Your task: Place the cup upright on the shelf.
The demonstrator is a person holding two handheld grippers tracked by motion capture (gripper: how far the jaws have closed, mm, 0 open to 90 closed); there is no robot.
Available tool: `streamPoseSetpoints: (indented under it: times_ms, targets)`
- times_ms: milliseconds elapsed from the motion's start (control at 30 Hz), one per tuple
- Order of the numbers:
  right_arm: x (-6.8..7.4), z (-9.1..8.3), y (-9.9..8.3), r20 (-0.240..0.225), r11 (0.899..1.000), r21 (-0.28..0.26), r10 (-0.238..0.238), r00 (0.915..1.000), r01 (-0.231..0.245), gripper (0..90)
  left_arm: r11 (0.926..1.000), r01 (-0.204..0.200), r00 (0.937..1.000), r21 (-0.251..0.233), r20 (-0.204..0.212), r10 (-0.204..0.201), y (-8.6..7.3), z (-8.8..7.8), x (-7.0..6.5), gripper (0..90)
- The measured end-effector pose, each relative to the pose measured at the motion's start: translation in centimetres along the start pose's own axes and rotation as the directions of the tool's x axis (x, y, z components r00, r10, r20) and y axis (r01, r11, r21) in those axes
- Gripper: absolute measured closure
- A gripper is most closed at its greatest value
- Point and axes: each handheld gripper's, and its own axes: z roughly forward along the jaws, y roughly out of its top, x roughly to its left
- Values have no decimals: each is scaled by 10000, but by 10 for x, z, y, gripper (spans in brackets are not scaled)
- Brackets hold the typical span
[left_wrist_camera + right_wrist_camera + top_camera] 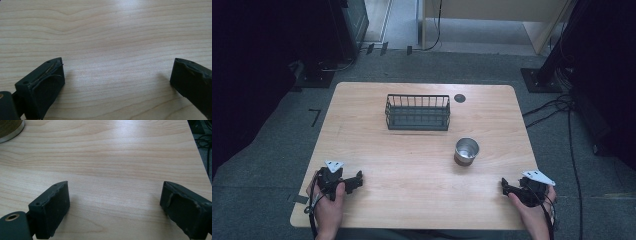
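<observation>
The left claw [357, 179] and right claw [506, 187] are rested wide and empty at the desk's [412, 170] near corners, apparently at the ready. The metal cup [466, 151] stands right of centre, with the wire basket [417, 113] beyond it.

Table layout: basket far, cup right of centre, a gripper at each near corner.

On the table [412, 165], the wire basket [417, 112] stands at the far middle, with a small round grommet [460, 98] just to its right near the far edge. The cup [466, 151] stands nearer and to the right of the basket, apart from it. The left gripper [354, 181] rests at the near left corner, the right gripper [508, 188] at the near right corner, both well apart from the cup.
</observation>
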Motion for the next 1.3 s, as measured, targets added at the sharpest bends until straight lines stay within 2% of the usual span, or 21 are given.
streamPoseSetpoints:
  times_ms: [167,200,233,300,433,467,533,867,1300]
  targets:
    - [-1,2,2,-84,10000,57,-74,9999,75,58,10000,-2,10000,4,1,2,0,0,0,0]
    - [-2,3,2,-50,9999,126,-52,10000,52,15,10000,-4,10000,5,0,4,0,0,0,0]
    - [-2,3,2,-50,9999,126,-52,10000,52,15,10000,-4,10000,5,0,4,0,0,0,0]
    - [-3,3,2,138,9994,301,176,9997,-180,0,10000,2,10000,4,2,-2,0,0,0,0]
    - [-5,1,3,-68,9988,440,224,9997,-221,0,10000,2,10000,-5,-2,-2,0,0,0,0]
    - [-4,-1,4,-272,9989,379,290,9992,-279,0,10000,1,10000,-3,-2,-1,0,0,0,0]
    - [-3,-4,5,-357,9994,295,200,9992,-189,0,10000,4,10000,-5,-3,-4,0,0,0,0]
    - [5,-13,17,-497,10000,-40,75,9987,-77,0,10000,2,10000,-4,-4,-2,0,0,0,0]
    - [23,-20,33,-857,9988,-288,-413,9955,389,0,10000,3,10000,-4,-3,-3,0,0,0,0]
